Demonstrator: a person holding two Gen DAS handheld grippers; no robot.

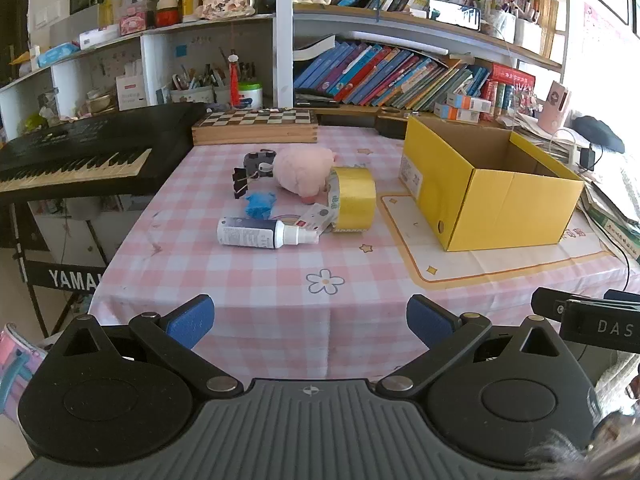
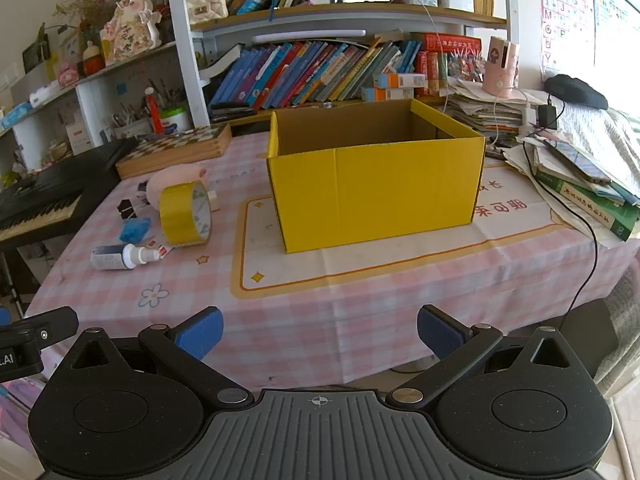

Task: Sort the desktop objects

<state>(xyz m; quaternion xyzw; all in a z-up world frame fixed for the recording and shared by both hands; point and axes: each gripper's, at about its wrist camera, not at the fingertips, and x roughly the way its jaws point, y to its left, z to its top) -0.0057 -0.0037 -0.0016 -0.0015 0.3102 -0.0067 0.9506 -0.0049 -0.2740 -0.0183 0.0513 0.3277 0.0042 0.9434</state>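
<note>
Both the left gripper (image 1: 310, 322) and the right gripper (image 2: 318, 332) hover with fingers spread, empty. Left of the yellow box (image 1: 492, 192), the tape roll (image 1: 354, 200) stands on edge among the clutter; a nudge could roll it away.

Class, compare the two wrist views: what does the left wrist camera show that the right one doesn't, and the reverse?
Only the left wrist view: the YAMAHA lettering below the keyboard.

Only the right wrist view: the alphabet poster on the wall.

Both: the yellow box, tape roll, pink plush, spray bottle, chessboard box, and each camera's own open gripper, left and right.
</note>
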